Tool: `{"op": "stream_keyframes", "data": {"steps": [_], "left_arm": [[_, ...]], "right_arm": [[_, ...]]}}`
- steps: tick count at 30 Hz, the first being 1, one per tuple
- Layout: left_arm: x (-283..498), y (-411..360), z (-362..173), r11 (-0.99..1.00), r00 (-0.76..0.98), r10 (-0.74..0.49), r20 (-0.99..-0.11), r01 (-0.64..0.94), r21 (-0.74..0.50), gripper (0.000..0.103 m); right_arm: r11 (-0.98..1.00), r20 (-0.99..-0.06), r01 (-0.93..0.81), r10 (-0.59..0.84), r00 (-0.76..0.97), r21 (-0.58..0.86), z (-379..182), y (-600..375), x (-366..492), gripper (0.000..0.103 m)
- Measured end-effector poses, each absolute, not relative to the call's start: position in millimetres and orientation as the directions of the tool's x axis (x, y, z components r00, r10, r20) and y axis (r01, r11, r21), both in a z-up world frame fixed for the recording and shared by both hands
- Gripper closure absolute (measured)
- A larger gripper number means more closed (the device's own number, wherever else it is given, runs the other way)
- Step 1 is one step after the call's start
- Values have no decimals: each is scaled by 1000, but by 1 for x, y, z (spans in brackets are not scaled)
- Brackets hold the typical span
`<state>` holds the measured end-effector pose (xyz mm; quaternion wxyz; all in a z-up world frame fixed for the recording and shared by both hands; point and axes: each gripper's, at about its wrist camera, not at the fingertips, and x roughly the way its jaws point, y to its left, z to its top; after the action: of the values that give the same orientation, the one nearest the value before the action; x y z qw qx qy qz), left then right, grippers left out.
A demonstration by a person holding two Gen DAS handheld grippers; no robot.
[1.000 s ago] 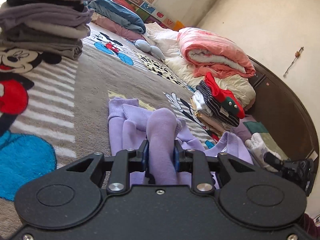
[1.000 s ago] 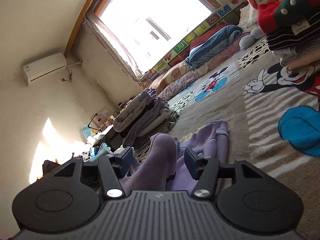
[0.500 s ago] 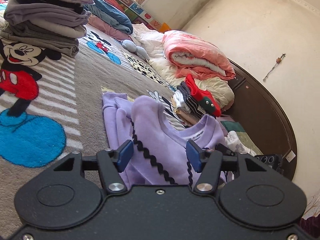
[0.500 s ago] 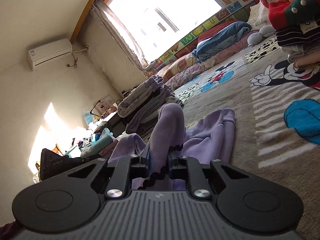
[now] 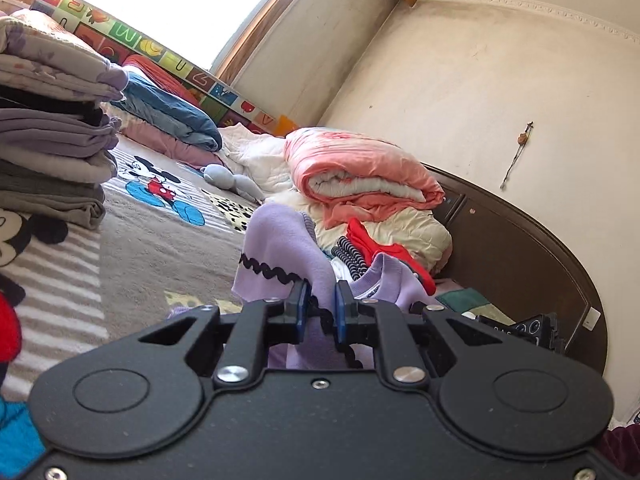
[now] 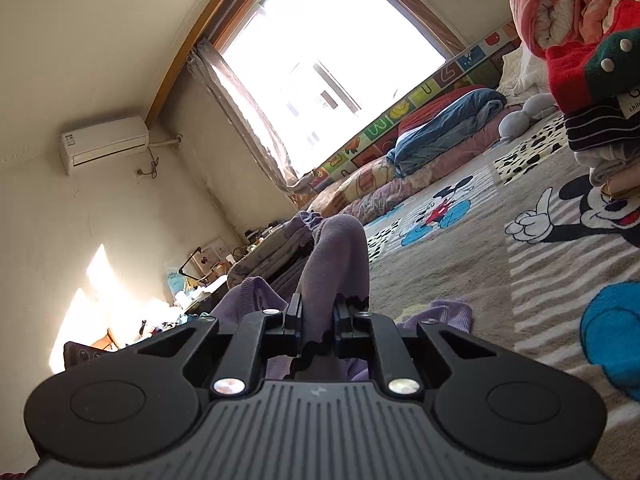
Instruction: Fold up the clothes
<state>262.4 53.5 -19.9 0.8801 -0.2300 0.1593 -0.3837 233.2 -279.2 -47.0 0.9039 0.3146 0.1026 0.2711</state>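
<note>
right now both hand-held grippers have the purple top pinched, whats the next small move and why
Probably lift both together and carry the pinched fabric across to make the fold. The left hand-held gripper and right hand-held gripper are each shut on a bunched ridge of the purple sweatshirt, the left having just closed, while its cuff lies on the cartoon blanket.

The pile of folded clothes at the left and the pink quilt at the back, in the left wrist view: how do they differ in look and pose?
The pile of folded clothes is made of several flat pieces in grey, lilac and black, laid one on another; the pink quilt is one thick piece, rolled, with a white inside. The pile rests directly on the cartoon blanket; the quilt lies on a cream quilt. Both are tidy, and neither is touched by a gripper.
</note>
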Motion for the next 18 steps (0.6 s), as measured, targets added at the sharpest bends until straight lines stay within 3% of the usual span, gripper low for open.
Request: {"op": "stream_keyframes", "data": {"steps": [9,14,15,18], "left_arm": [[312,49,-50,615,652,-736,-185,528,-585,91],[316,41,-60,685,661,-687,-302,449,-574,91],[316,40,-61,692,663,-680,-313,441,-571,88],[316,45,-62,694,666,-671,-327,407,-594,69]], "right_arm": [[599,-29,-385,565,825,702,-68,-288,295,88],[600,-147,-287,569,809,747,-93,-285,316,87],[604,-172,-263,565,807,752,-97,-285,319,87],[606,-213,-216,555,804,765,-101,-285,322,69]]}}
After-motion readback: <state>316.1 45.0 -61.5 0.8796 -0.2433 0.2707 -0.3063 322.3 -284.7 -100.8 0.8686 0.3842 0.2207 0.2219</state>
